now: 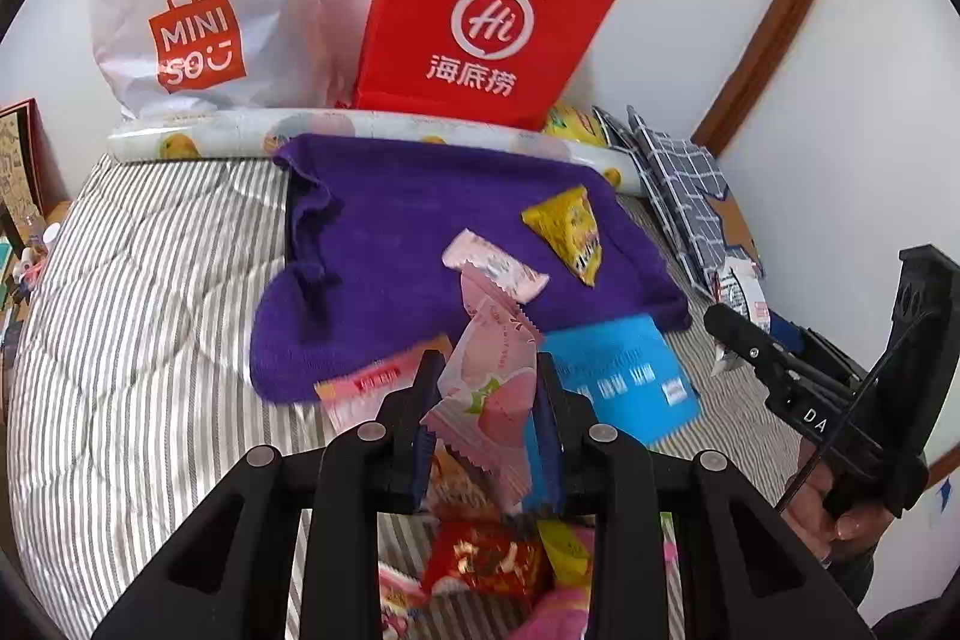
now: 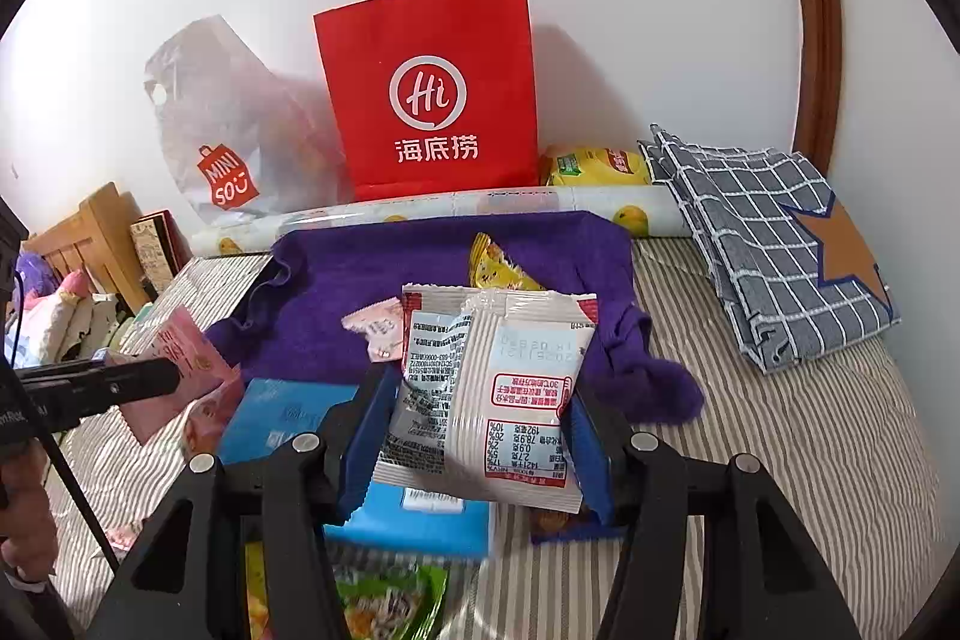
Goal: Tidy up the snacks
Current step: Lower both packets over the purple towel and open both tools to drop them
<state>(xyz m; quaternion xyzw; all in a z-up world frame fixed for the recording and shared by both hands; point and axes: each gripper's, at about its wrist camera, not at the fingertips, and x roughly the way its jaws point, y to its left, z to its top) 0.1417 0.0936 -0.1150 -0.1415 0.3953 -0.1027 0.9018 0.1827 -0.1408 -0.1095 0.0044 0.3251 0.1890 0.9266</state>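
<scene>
On the left side of the bed [image 1: 120, 280], the left claw [image 1: 486, 400] is pinching a pink snack packet [image 1: 486, 394] and holds it up in the air. The packet hangs between the two pads, above the near edge of the purple cloth [image 1: 390, 220].

On the purple cloth, toward the far edge of the bed, lie a small pink packet [image 1: 495, 268] and a yellow packet [image 1: 570, 232]. They sit near each other but do not touch. A blue box [image 1: 624, 376] lies on the bed at the near edge of the cloth. More snacks sit in a pile at the near edge of the bed, under the claws.

On the right, the right claw [image 2: 480, 412] is pinching a white snack packet [image 2: 486, 388]. It holds it up over the blue box.

Behind the cloth, by the wall, stand a white plastic bag [image 1: 198, 10] and a red paper bag [image 2: 429, 88].

What could go wrong? Both packets are slick and puffy. If a claw holds only a thin edge, the packet may slip out and drop onto the wrong pile. The two claws are close, so they could bump. A hard squeeze may crush the snack inside.
</scene>
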